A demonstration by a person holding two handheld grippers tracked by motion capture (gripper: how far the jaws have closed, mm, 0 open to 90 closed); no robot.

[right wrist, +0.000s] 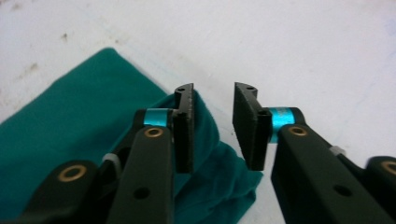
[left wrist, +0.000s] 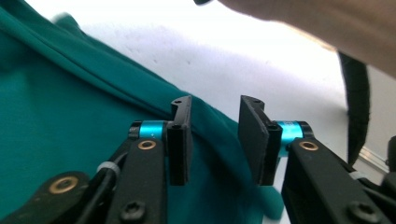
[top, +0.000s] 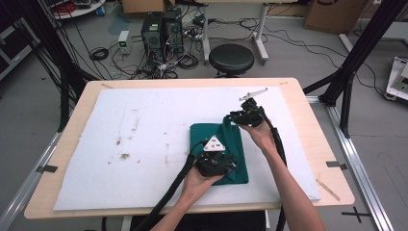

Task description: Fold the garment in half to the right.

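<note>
Green cloth [top: 231, 144] folded on white sheet [top: 144, 144] on counter. Left claw [left wrist: 215, 140] spread over near edge; right claw [right wrist: 212, 126] spread above raised far corner [right wrist: 205, 121], nothing pinched. Risk judged: raised corner unfolded if snagged; fold dragged askew.

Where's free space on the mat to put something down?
The white mat is bare from its left edge to the green cloth, lightly stained. A free strip runs behind the cloth. Crowded: the cloth itself, with the left gripper and right gripper over it.
</note>
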